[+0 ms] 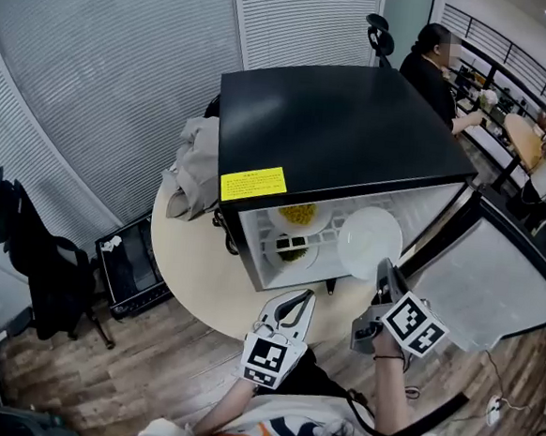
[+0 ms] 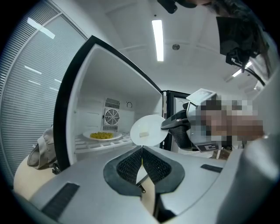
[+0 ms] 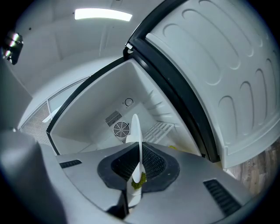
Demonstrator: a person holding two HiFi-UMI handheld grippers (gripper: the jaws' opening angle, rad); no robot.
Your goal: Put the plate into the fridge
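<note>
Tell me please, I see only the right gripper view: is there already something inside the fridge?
Observer: Yes. The head view shows a plate of yellow food inside the fridge, left of your plate.
Operator: Is my left gripper holding something?
Observer: No. The left gripper is shut and empty, in front of the opening.
Operator: Where is my plate against the opening?
Observer: The white plate, clamped in the right gripper, stands on edge at the opening's right side, near the open door.
</note>
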